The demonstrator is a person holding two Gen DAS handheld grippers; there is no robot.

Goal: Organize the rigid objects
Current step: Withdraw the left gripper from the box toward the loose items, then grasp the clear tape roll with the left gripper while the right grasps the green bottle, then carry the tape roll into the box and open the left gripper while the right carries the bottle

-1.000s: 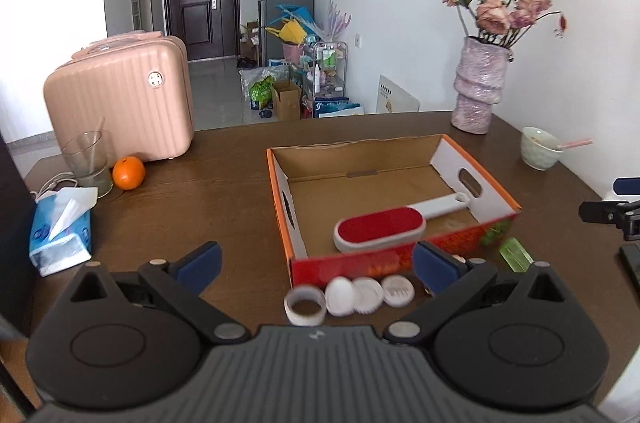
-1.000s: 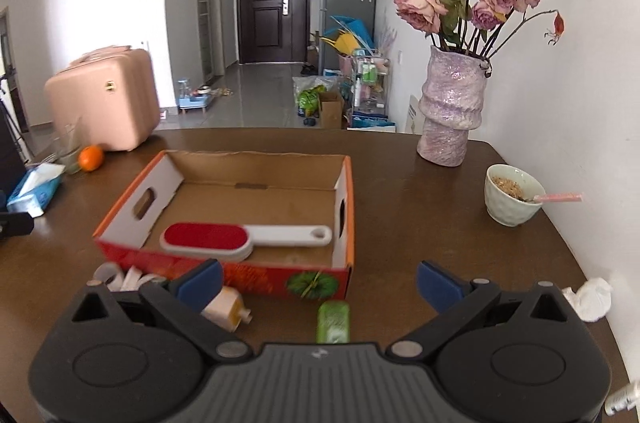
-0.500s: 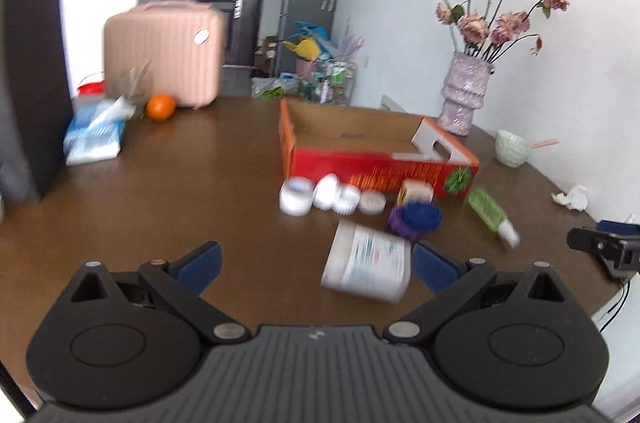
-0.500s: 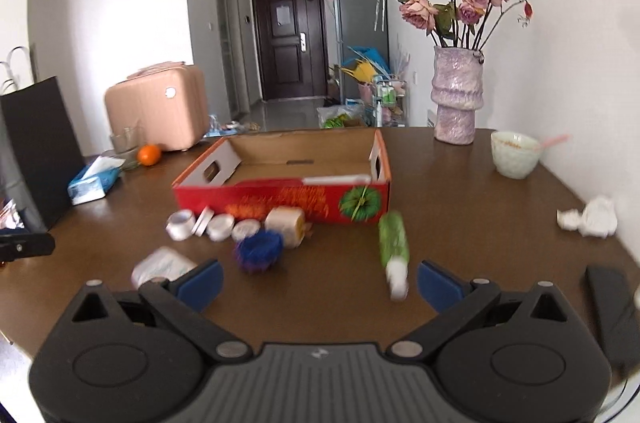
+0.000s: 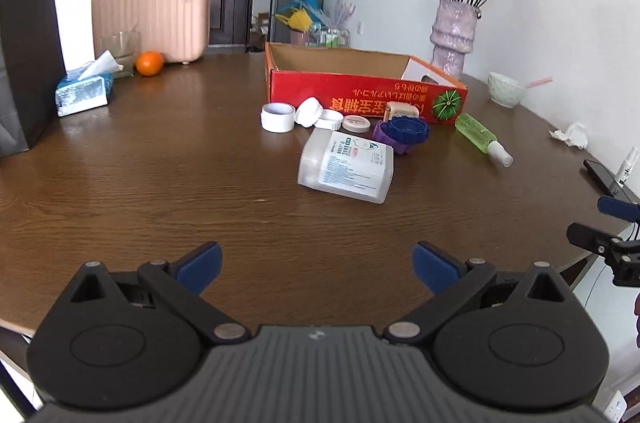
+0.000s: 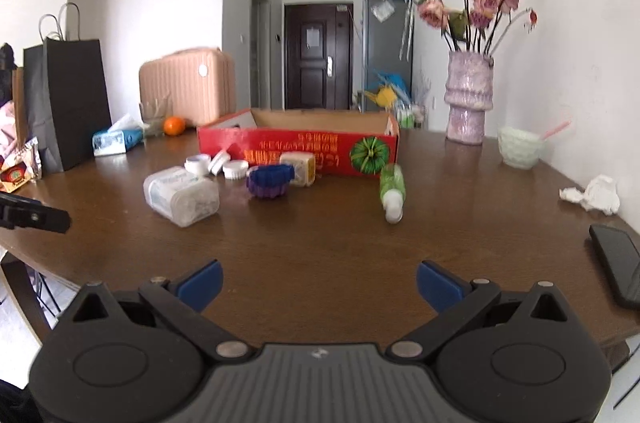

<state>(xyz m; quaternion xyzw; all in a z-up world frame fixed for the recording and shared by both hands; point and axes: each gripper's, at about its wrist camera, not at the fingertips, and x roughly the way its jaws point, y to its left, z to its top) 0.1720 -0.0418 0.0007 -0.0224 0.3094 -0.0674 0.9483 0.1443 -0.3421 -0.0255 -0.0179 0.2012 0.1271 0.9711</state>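
The left tool (image 5: 316, 261) is spread wide, its two blue fingertips far from each other, and it holds nothing. It hangs above the near edge of the brown desk (image 5: 160, 183) and touches no object. The right tool (image 6: 319, 283) is also spread wide and empty, above the near part of the desk, well apart from all the things.

The red cardboard box (image 5: 360, 95) stands in the middle of the desk, and its inside cannot be seen from this low angle. The loose things lie in front of it. A clear plastic container (image 5: 347, 165) with a white label lies on its side, nearest to the left tool. Behind it there are a white ring (image 5: 277, 117), some white lids (image 5: 320, 113) that lean on each other, and a purple and blue round piece (image 5: 402, 133). A small beige box (image 6: 298, 167) is just beside the front wall of the red box. A green bottle (image 6: 391, 191) with a white cap lies on the desk at the right corner of the box, its cap toward the camera.

Farther away stand a vase (image 6: 468, 103) with dry roses, a pale bowl (image 6: 519, 151), a crumpled tissue (image 6: 592, 193), a black phone (image 6: 618, 263), an orange (image 5: 149, 63), a tissue pack (image 5: 84, 93) and a pink suitcase (image 5: 154, 15).
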